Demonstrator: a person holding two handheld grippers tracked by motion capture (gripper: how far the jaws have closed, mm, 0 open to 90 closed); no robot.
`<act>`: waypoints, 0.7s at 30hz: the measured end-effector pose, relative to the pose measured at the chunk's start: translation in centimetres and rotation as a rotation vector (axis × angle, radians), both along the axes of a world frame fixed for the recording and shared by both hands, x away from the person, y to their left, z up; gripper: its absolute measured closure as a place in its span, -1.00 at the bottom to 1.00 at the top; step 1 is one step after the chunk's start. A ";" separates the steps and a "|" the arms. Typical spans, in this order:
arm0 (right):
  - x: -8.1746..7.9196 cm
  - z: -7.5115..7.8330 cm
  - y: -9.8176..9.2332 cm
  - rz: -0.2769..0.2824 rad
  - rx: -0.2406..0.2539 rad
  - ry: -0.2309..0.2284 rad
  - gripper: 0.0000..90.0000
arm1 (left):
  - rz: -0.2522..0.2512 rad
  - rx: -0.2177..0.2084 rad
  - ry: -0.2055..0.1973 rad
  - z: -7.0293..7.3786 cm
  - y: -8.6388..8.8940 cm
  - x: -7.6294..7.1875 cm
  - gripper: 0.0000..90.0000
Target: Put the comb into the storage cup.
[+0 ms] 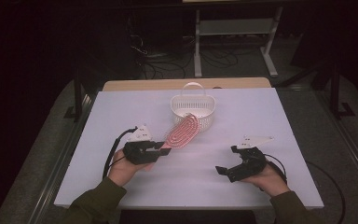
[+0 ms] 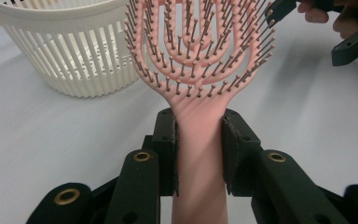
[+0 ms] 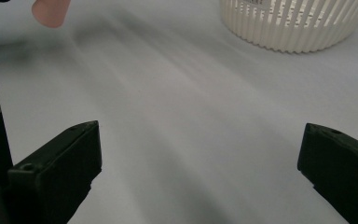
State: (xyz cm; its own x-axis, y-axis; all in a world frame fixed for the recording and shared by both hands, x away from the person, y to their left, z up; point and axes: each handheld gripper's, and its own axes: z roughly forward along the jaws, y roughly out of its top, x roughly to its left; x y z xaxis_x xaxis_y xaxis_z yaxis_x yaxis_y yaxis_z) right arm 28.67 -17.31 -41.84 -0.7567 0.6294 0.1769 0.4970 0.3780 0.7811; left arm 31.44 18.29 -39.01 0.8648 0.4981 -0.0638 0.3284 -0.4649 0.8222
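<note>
High view: left gripper [image 1: 161, 148] clamped on pink hairbrush [image 1: 182, 131] handle, forearm angled inward, brush head raised over white basket [image 1: 192, 110] rim. Right gripper [image 1: 227, 160] wide apart, empty, low over table [image 1: 261, 116], wrist cocked leftward.

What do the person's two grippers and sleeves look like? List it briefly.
Left gripper and right gripper: black angular bodies with brass-ringed holes, flat black jaws, a grey three-cornered plate on top of each, and a black cable trailing from each. Both sleeves are olive green.
</note>
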 end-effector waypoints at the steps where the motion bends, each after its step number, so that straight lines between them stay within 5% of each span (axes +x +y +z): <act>1: 0.1 0.1 0.1 0.005 0.002 0.002 -1.00 | 0.000 0.000 -0.002 0.0 0.0 0.0 0.57; 21: 2.0 2.0 2.2 0.030 0.071 0.010 -1.00 | 0.018 -0.026 -0.012 -0.3 -0.2 -0.2 0.57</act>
State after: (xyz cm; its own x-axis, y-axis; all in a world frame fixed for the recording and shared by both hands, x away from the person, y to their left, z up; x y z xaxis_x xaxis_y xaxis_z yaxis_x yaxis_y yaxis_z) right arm 30.63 -15.13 -39.84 -0.7732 0.5918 0.2278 0.4941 0.3372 0.8014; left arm 31.26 18.13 -39.34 0.8564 0.5120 -0.0667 0.3268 -0.4375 0.8377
